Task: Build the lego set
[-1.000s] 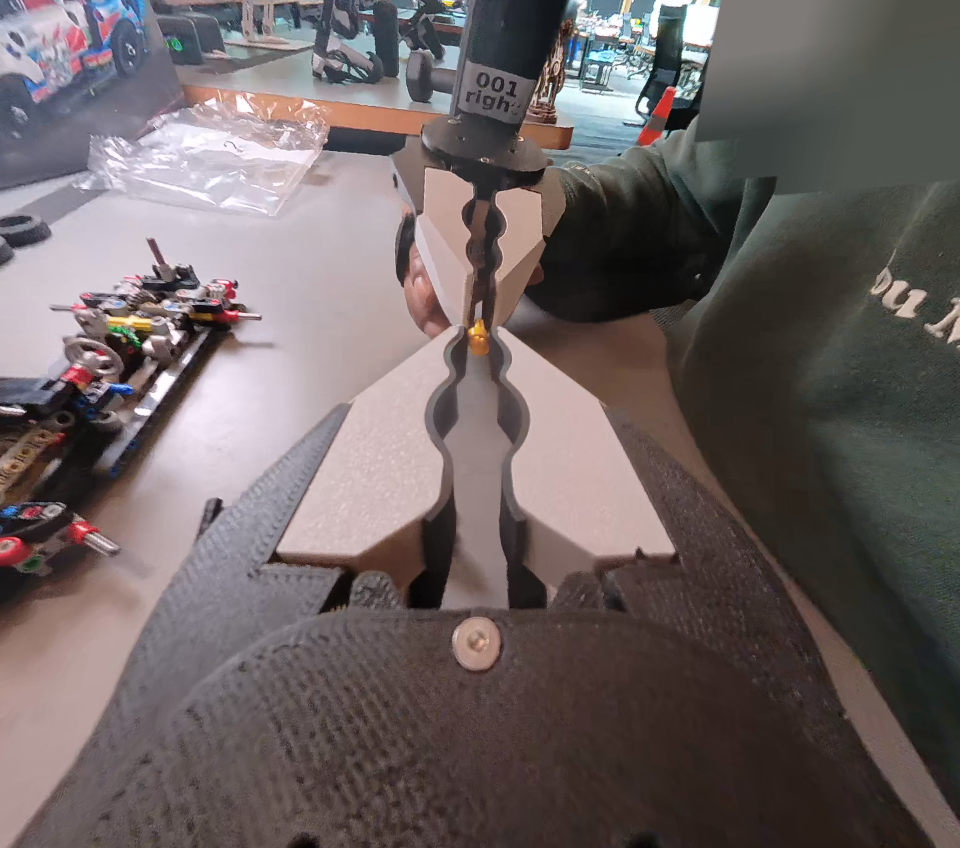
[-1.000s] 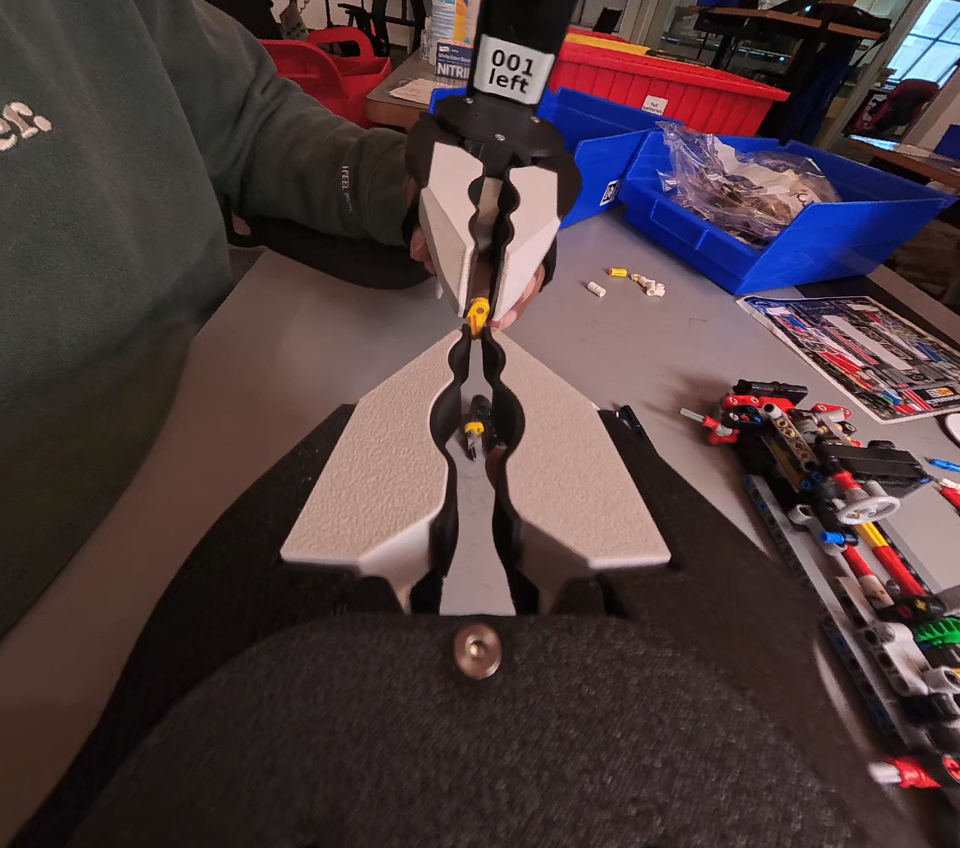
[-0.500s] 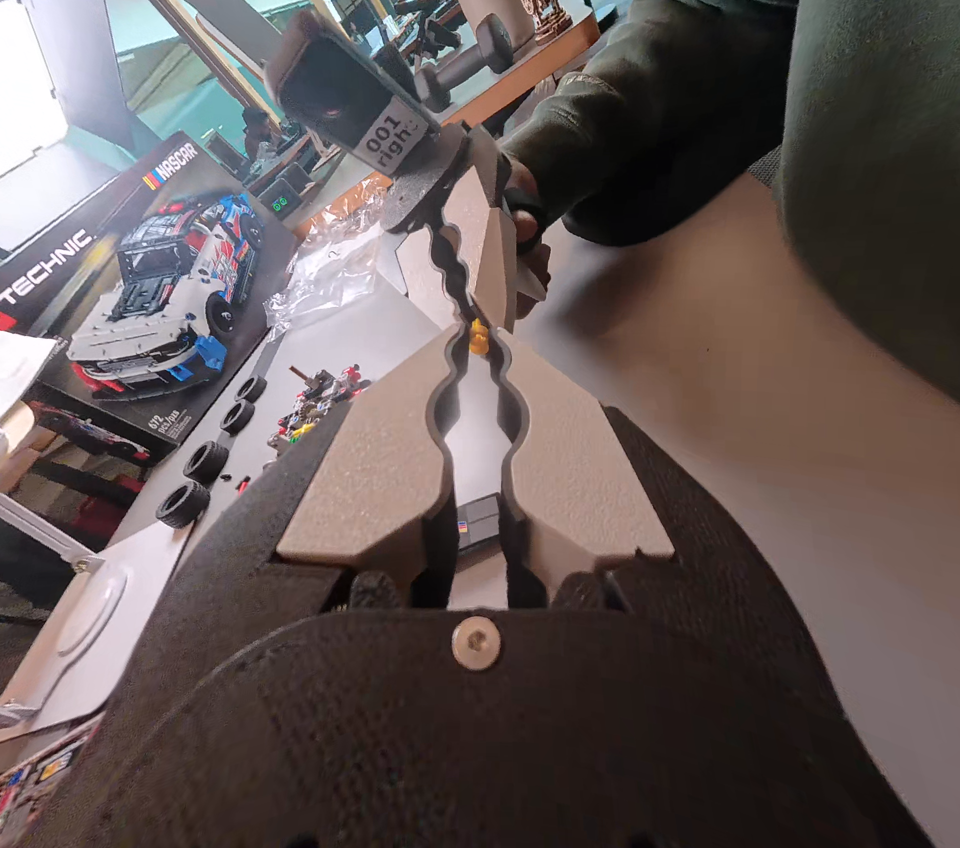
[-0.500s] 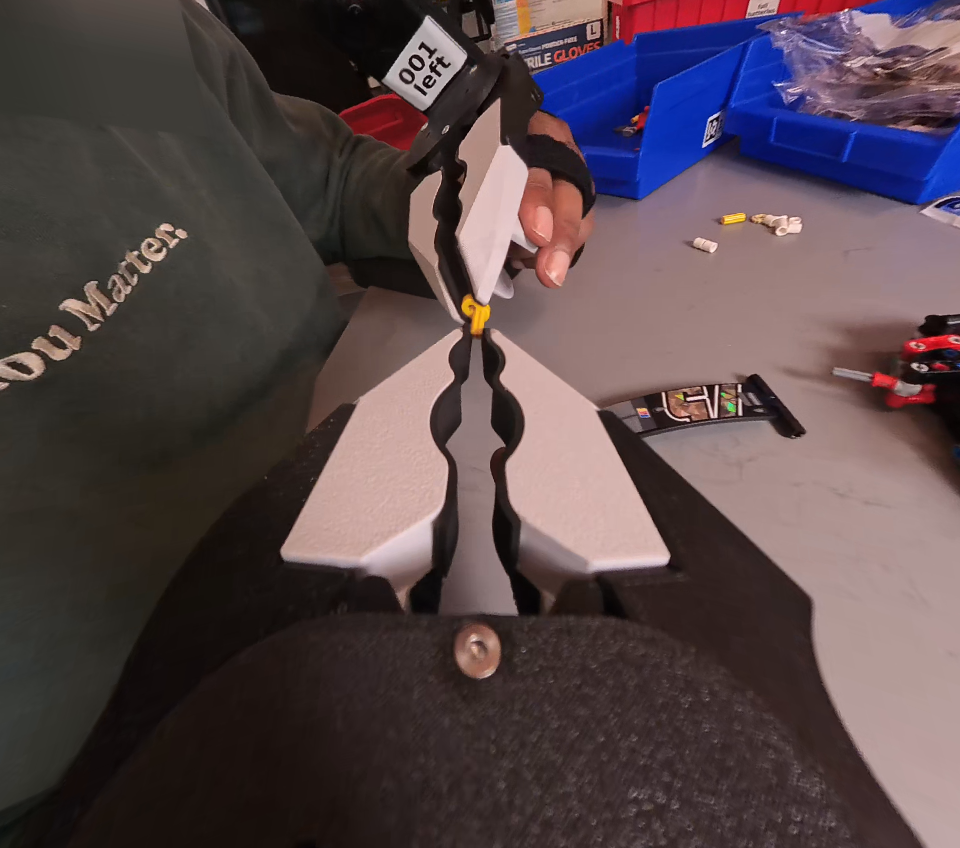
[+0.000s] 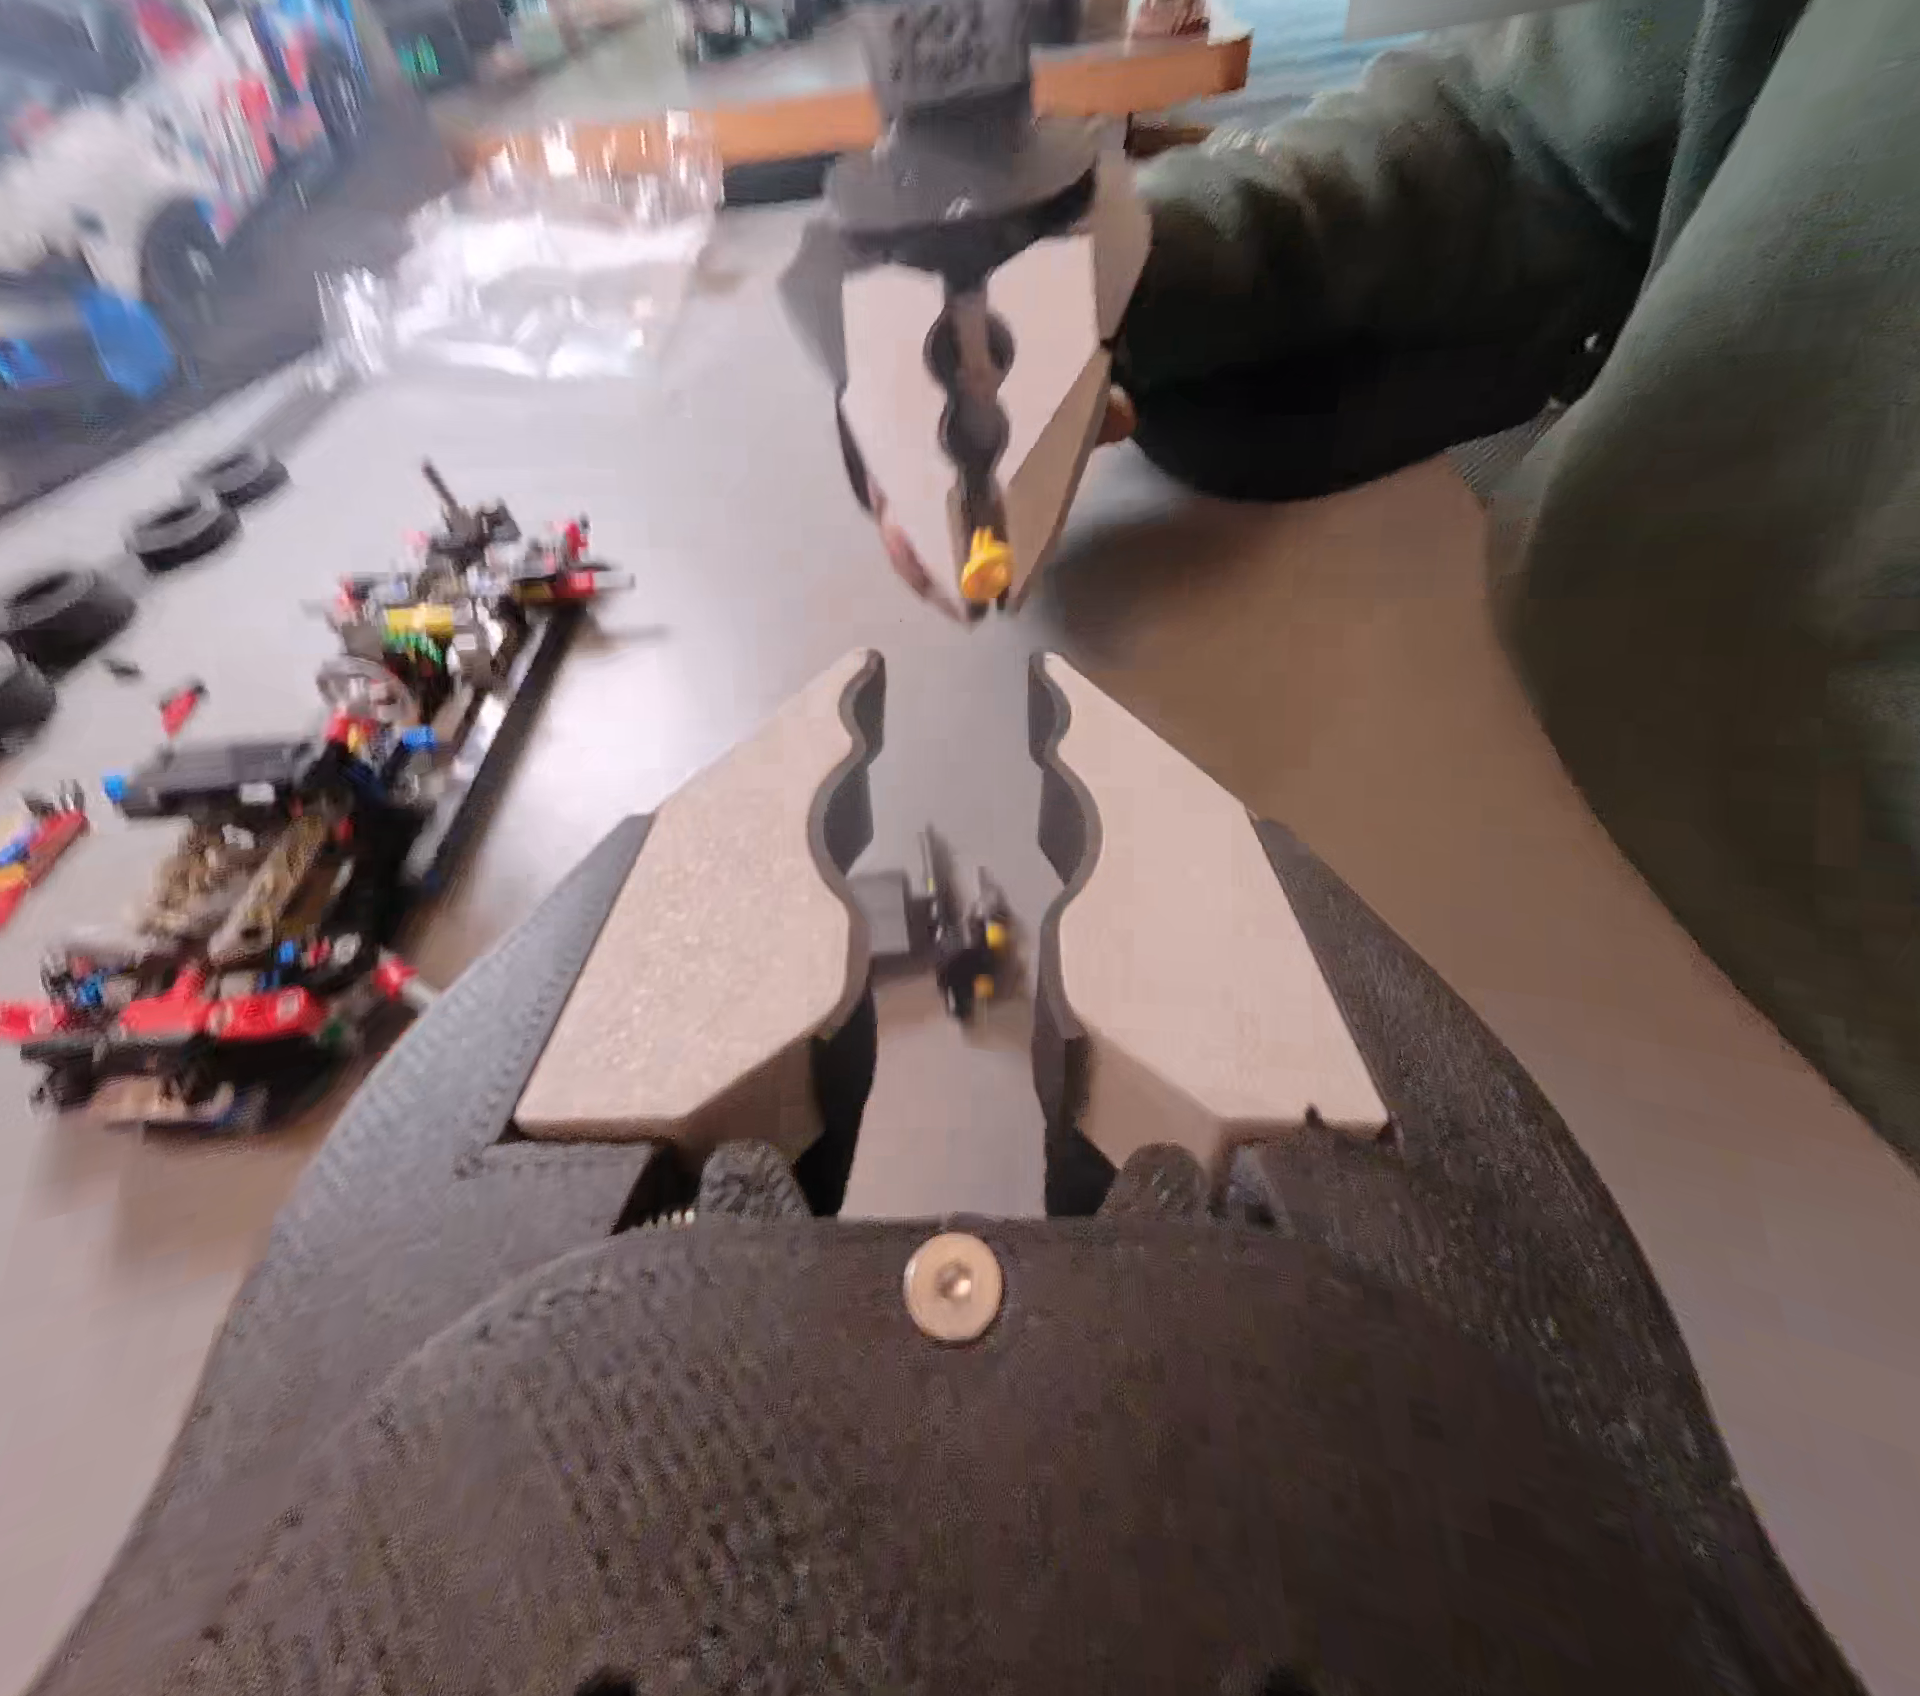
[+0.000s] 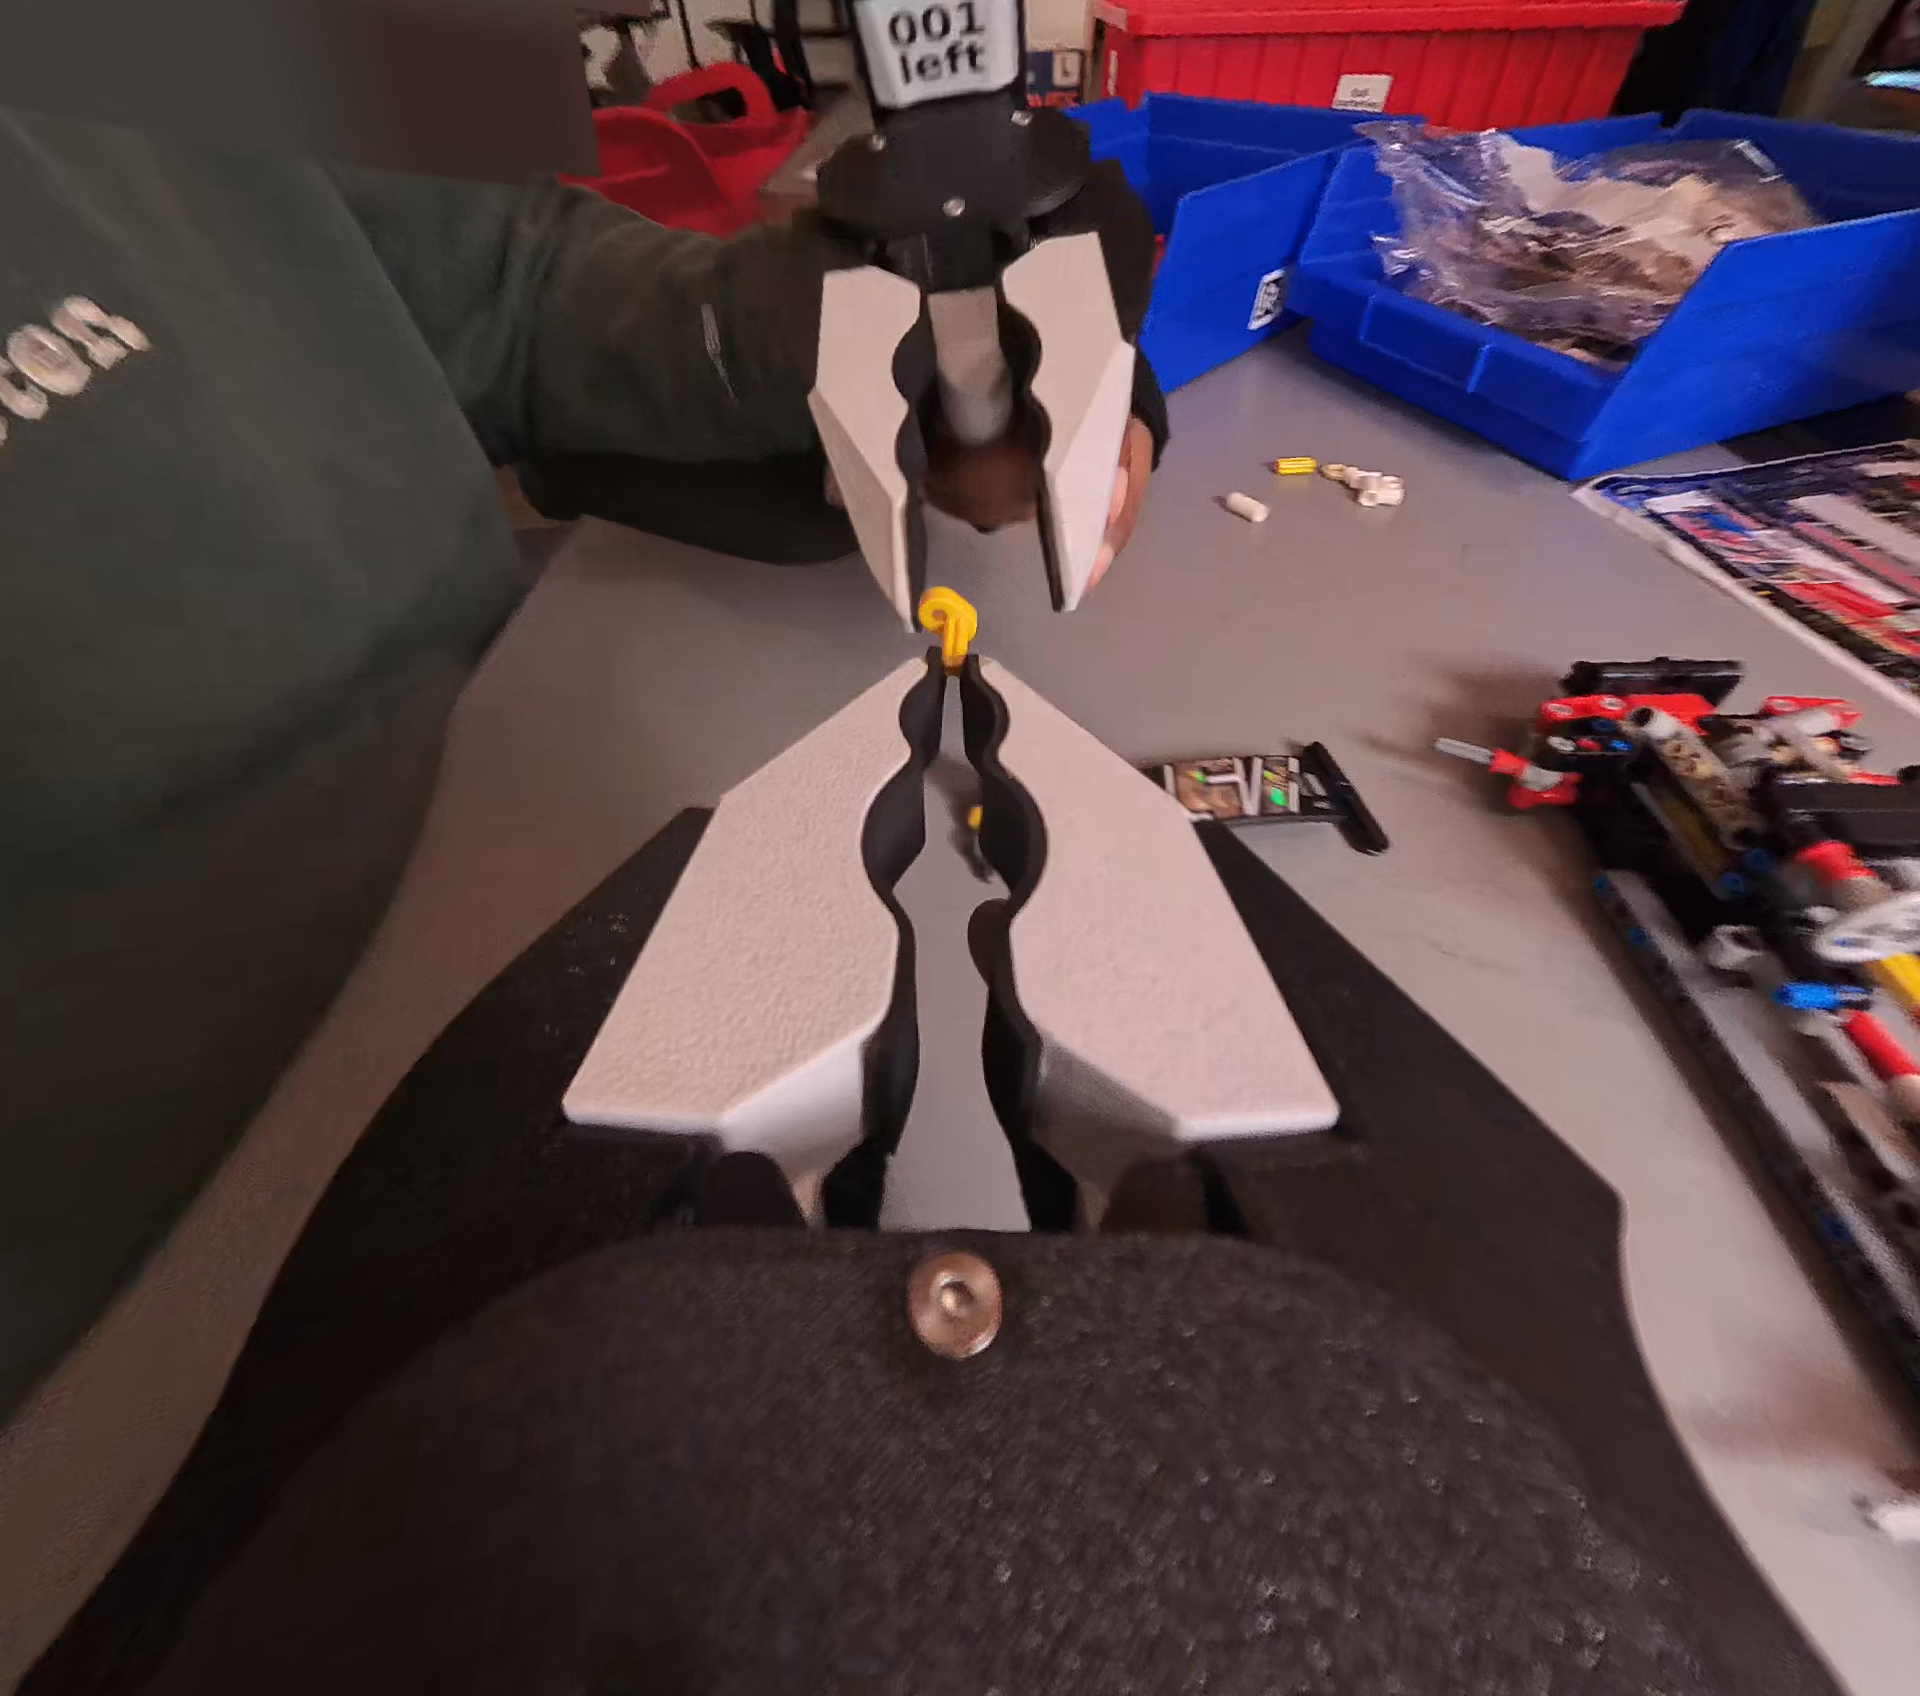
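Yellow pc (image 6: 948, 620) in rt hand-held gripper (image 6: 951, 661)

We've got the 2 grippers nose to nose over the table (image 6: 1351, 607): left gripper (image 5: 956, 670) at 6 in its own view, right gripper (image 5: 982, 597) at 12, pinching the small piece (image 6: 948, 620) between them. The half-built car (image 5: 312, 815) sits at 9, 4 tyres (image 5: 166, 524) past it at 10. From the right view, bins (image 6: 1558, 316) sit at 2.
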`<control>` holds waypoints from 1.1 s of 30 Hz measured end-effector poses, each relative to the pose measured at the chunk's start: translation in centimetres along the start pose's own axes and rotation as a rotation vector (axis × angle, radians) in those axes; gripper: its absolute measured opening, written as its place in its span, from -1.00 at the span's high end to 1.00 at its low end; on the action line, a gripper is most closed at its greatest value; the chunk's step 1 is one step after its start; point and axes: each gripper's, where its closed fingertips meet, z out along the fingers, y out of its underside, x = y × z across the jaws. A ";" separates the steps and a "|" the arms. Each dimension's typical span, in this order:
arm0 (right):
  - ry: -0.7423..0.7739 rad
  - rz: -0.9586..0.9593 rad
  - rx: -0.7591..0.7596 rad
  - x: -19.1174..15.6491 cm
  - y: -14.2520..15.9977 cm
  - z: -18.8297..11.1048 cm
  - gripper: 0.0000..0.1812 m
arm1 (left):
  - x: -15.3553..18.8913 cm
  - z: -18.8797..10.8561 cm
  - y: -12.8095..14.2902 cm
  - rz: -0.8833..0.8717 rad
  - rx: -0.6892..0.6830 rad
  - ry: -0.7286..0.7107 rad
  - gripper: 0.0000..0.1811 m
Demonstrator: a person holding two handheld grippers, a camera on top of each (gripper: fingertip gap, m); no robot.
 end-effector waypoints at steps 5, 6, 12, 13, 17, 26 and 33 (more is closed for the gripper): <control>0.084 -0.248 -0.125 0.8 2.3 -0.4 1.00 | -0.9 -1.4 4.4 -0.101 -0.218 0.020 0.73; 0.088 -0.289 -0.147 0.8 2.7 -0.3 1.00 | -0.8 -1.4 5.0 -0.098 -0.250 0.021 0.73; 0.119 -0.447 -0.195 1.0 3.7 -0.1 1.00 | 0.8 0.6 6.6 -0.024 -0.319 0.045 0.73; 0.130 -0.465 -0.198 1.1 3.6 -0.1 1.00 | 0.8 0.9 6.8 -0.011 -0.330 0.039 0.73; 0.155 -0.507 -0.240 1.6 4.2 0.0 1.00 | 0.4 1.3 8.2 0.073 -0.398 -0.004 0.79; 0.117 -0.494 -0.257 0.5 4.2 0.4 1.00 | 1.4 0.7 5.7 -0.048 -0.204 0.141 0.86; 0.069 -0.422 -0.194 -0.8 2.9 0.5 1.00 | 1.8 -0.4 2.3 -0.238 0.008 0.262 0.87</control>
